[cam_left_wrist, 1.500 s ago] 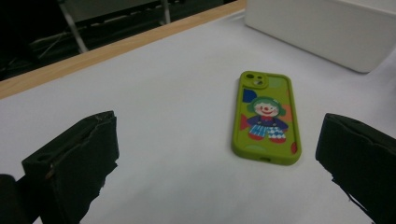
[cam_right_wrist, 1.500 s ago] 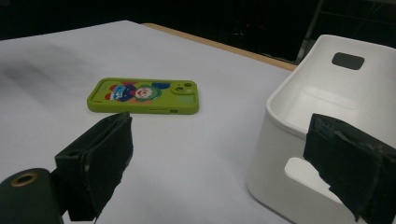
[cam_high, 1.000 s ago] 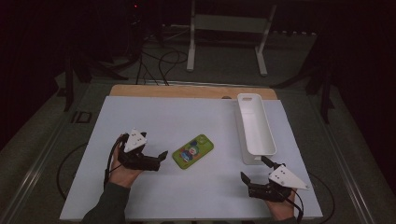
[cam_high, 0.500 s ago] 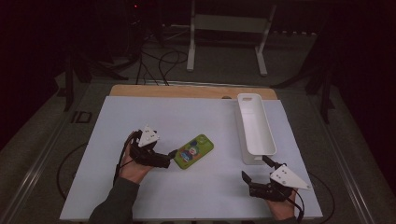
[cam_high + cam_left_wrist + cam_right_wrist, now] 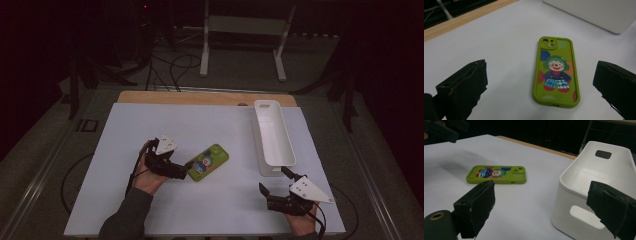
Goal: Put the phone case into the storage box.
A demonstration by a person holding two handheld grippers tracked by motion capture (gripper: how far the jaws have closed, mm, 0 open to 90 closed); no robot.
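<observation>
A green phone (image 5: 207, 161) in a clown-picture case lies flat on the white table (image 5: 150, 125), picture side up. My left gripper (image 5: 182, 172) is open just left of it, low over the table. In the left gripper view the phone (image 5: 556, 72) lies ahead between the spread jaws of the left gripper (image 5: 541, 80), touching neither. My right gripper (image 5: 266, 196) stands open near the front right edge with nothing in it. In the right gripper view, the right gripper (image 5: 544, 195) points between the phone (image 5: 496, 175) and the bin.
A long white bin (image 5: 272, 137) stands empty at the right, its near end wall (image 5: 566, 202) with a handle slot close to my right gripper. A wooden strip (image 5: 200, 97) borders the table's far edge. Cables and a metal stand (image 5: 240, 45) lie on the floor beyond.
My left gripper has moved right across the table, up to the phone's near end. The right gripper and the phone have stayed where they were.
</observation>
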